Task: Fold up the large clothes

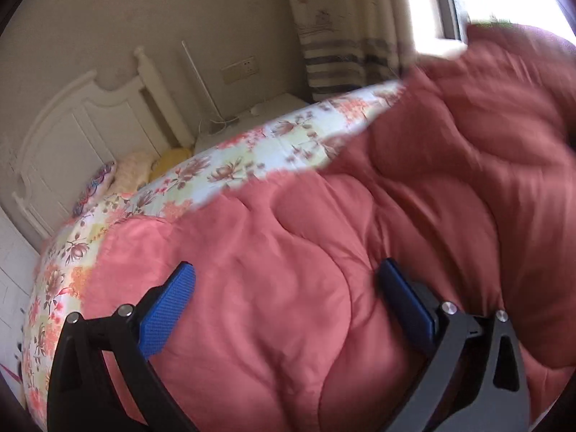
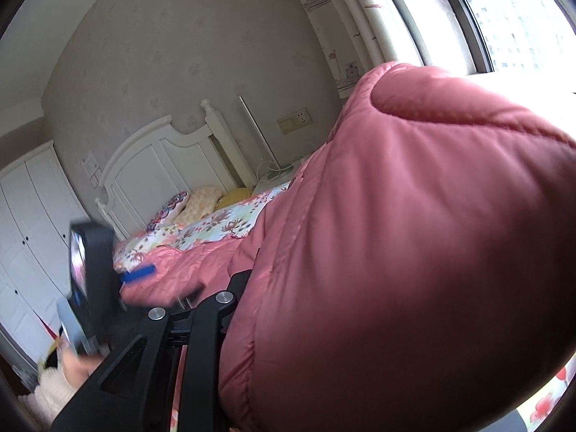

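My left gripper point(image 1: 286, 288) hangs released over the pink padded coat point(image 1: 360, 252) on the bed point(image 1: 216, 165); right gripper's point(image 2: 230, 288) jaws are buried in coat — I cannot tell their grip, and a loose one could spill the raised bulk.

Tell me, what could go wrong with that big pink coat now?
The right gripper seems to hold the puffy pink coat lifted; it is bulky and might slip out and flop down. The left gripper is open over the coat, gripping nothing, so that side may sag and the fold on the flowery bedsheet come out crooked.
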Tool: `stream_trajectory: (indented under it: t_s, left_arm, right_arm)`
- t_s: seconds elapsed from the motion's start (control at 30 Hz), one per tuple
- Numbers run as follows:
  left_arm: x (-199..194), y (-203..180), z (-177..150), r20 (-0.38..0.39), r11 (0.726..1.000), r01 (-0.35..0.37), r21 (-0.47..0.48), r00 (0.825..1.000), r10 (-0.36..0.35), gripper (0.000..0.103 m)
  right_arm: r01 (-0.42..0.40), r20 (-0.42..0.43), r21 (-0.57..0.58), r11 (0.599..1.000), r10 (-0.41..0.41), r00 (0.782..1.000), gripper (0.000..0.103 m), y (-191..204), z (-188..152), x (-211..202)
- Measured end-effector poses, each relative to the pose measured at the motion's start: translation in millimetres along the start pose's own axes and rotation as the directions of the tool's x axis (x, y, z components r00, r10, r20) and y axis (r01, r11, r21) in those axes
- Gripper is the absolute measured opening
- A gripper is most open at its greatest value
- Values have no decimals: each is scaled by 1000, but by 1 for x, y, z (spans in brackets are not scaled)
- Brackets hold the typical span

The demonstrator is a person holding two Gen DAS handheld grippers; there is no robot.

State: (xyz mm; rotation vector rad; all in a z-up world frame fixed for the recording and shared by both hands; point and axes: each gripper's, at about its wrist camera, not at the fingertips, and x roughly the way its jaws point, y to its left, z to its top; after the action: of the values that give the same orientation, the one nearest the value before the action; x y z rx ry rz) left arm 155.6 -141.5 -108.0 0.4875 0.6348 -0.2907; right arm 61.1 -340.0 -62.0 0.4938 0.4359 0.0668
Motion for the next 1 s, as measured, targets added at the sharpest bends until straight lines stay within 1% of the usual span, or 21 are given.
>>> stream_trajectory:
  t_s: [0.03, 0.1, 0.23, 0.3, 0.37, 0.4, 0.43, 0.47, 0.5, 0.53, 0.57, 0.6, 0.63, 0.67, 0.7, 0.73, 0.77, 0.8, 0.87, 0.9, 1.0]
  left_arm:
    - [1, -4, -8, 43, 1000, -16, -14, 999, 17, 101]
    - [1, -4, -8, 41, 1000, -9, -19, 999, 10, 101]
    - [1, 4, -7, 21, 999, 33, -32, 999, -32, 101]
    - [-7, 11, -4, 4, 998, 64, -13, 998, -64, 101]
    - [-23, 29, -2, 25, 995, 99, -26, 995, -98, 101]
    - [-33, 42, -2, 52, 996, 86, -36, 995, -84, 101]
    - [-44, 60, -5, 90, 999, 29, -46, 996, -25, 101]
    - [-48, 75, -8, 107, 998, -19, -58, 994, 25, 101]
    - [-50, 100, -13, 111, 992, -86, -88, 989, 95, 101]
    - [-47, 118, -17, 103, 986, -122, -115, 986, 134, 101]
    - [-40, 145, -25, 80, 973, -163, -167, 981, 178, 101]
    - [-30, 171, -34, 43, 957, -185, -225, 979, 199, 101]
    - [-21, 188, -40, 17, 945, -183, -273, 981, 195, 101]
    - [-9, 211, -50, -10, 924, -149, -351, 988, 156, 100]
    - [-2, 221, -56, -19, 913, -110, -394, 994, 112, 100]
    - [10, 228, -63, -32, 901, -44, -431, 999, 34, 100]
    - [19, 226, -66, -41, 898, 1, -439, 999, -21, 99]
    - [26, 220, -67, -40, 903, 33, -428, 998, -56, 99]
    - [32, 206, -67, -31, 919, 58, -390, 997, -76, 99]
    - [32, 201, -67, -25, 919, 70, -389, 996, -87, 99]
    - [36, 200, -66, -6, 898, 123, -423, 990, -139, 99]
  right_arm:
    - [8, -12, -22, 1000, -8, 1000, 35, 6, -1, 2]
    - [39, -4, -85, 996, -39, 999, 35, 22, -1, 2]
    - [76, 1, -173, 982, -77, 997, 35, 47, 6, 1]
    - [98, 6, -201, 975, -99, 995, 35, 59, 7, 0]
    - [120, 10, -227, 967, -121, 993, 35, 67, 7, 0]
    - [128, 11, -239, 963, -129, 992, 35, 72, 7, -1]
    - [138, 11, -256, 957, -139, 990, 35, 77, 8, 0]
    - [144, 12, -269, 952, -147, 989, 35, 82, 9, 2]
    - [156, 16, -292, 944, -158, 987, 35, 89, 11, 3]
    - [164, 19, -310, 936, -166, 986, 35, 94, 10, 5]
    - [171, 24, -329, 929, -173, 985, 35, 99, 9, 6]
    - [180, 29, -349, 920, -181, 983, 35, 104, 9, 6]
    - [192, 37, -376, 906, -192, 981, 35, 110, 8, 8]
    - [202, 42, -398, 895, -202, 978, 35, 117, 7, 9]
    - [209, 45, -413, 887, -209, 977, 35, 122, 6, 11]
    - [220, 50, -438, 872, -220, 974, 36, 129, 4, 13]
    - [227, 54, -463, 857, -228, 972, 36, 137, 0, 15]
    - [236, 60, -503, 832, -239, 969, 36, 149, -4, 19]
    - [244, 69, -562, 790, -249, 966, 36, 172, -12, 28]
    - [248, 73, -600, 760, -256, 964, 36, 186, -18, 35]
    - [249, 82, -685, 685, -268, 960, 36, 220, -36, 55]
